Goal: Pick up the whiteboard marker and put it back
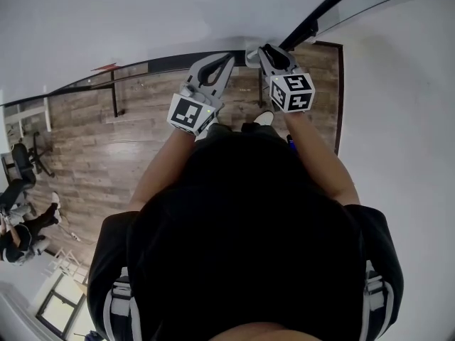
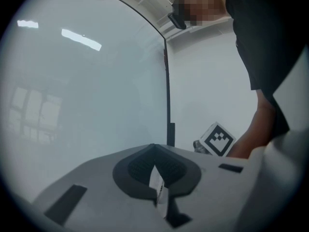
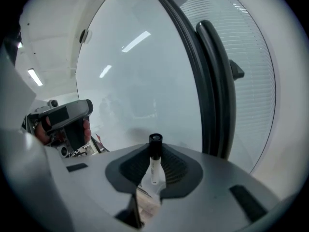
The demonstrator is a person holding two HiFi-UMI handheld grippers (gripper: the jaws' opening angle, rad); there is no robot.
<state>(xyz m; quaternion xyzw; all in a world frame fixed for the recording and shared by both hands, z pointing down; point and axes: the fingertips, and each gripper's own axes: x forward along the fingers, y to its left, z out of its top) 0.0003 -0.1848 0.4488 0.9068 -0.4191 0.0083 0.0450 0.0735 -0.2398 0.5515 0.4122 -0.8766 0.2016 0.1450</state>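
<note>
The whiteboard marker (image 3: 153, 162), white with a black cap, stands between the dark pads of my right gripper (image 3: 153, 170), cap end out past the jaws. The jaws are closed on its barrel. In the head view the right gripper (image 1: 276, 55) is held up against the whiteboard (image 1: 178, 13), near its black frame. My left gripper (image 2: 154, 164) points level at the board (image 2: 87, 91) with its jaws together and nothing between them; it sits just left of the right one in the head view (image 1: 213, 68).
The board's black frame (image 3: 212, 91) runs upright to the right of the marker, with a white wall (image 1: 398, 84) beyond. Below is wooden floor (image 1: 106, 162). At far left a seated person (image 1: 18, 233) and a black chair (image 1: 25, 163) are in view.
</note>
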